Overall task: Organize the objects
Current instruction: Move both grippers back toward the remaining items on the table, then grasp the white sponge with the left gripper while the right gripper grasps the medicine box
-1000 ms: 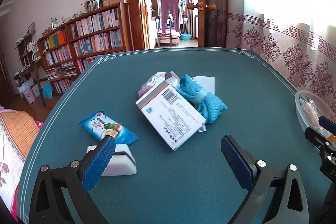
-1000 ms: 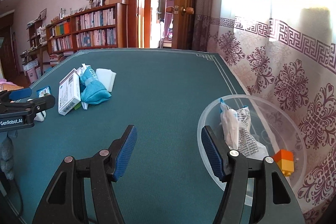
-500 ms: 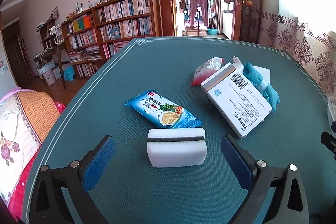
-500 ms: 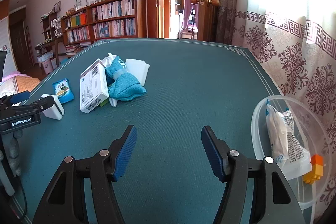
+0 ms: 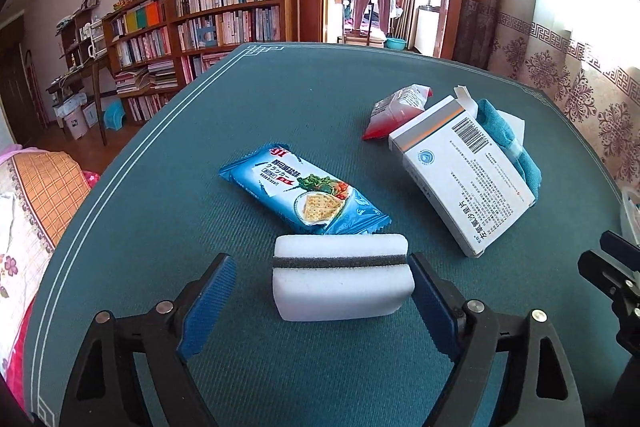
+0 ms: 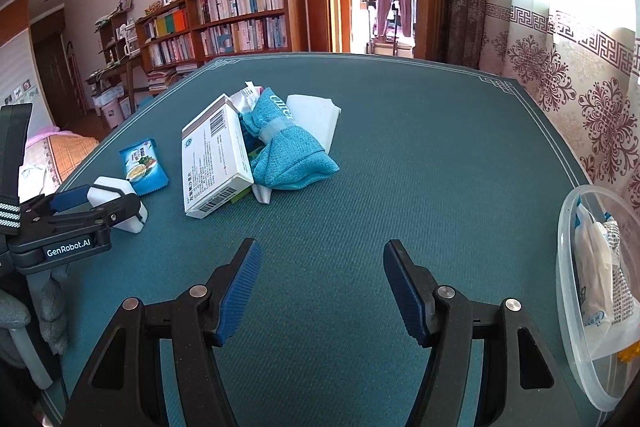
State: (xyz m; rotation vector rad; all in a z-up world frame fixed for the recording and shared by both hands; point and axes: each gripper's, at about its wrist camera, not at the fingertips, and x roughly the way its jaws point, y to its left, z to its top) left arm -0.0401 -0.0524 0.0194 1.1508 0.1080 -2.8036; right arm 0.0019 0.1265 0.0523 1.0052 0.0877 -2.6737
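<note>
A white sponge with a dark stripe (image 5: 340, 277) lies on the green table between the fingers of my left gripper (image 5: 320, 301). The gripper is open; its right pad touches the sponge's end, the left pad stands apart. The sponge (image 6: 116, 195) and left gripper (image 6: 80, 207) also show in the right wrist view. My right gripper (image 6: 322, 291) is open and empty above bare table. A blue cracker packet (image 5: 304, 193), a white medicine box (image 5: 464, 175), a red packet (image 5: 394, 109) and a teal cloth (image 6: 286, 147) lie beyond.
A clear plastic tub (image 6: 568, 291) holding packets stands at the table's right edge. A white pad (image 6: 316, 115) lies behind the cloth. A bookshelf (image 5: 208, 23) and an open doorway are beyond the table. A curtain hangs on the right.
My left gripper swung left from the box to the sponge, moved forward around it and narrowed. My right gripper turned left, away from the tub, toward the pile.
</note>
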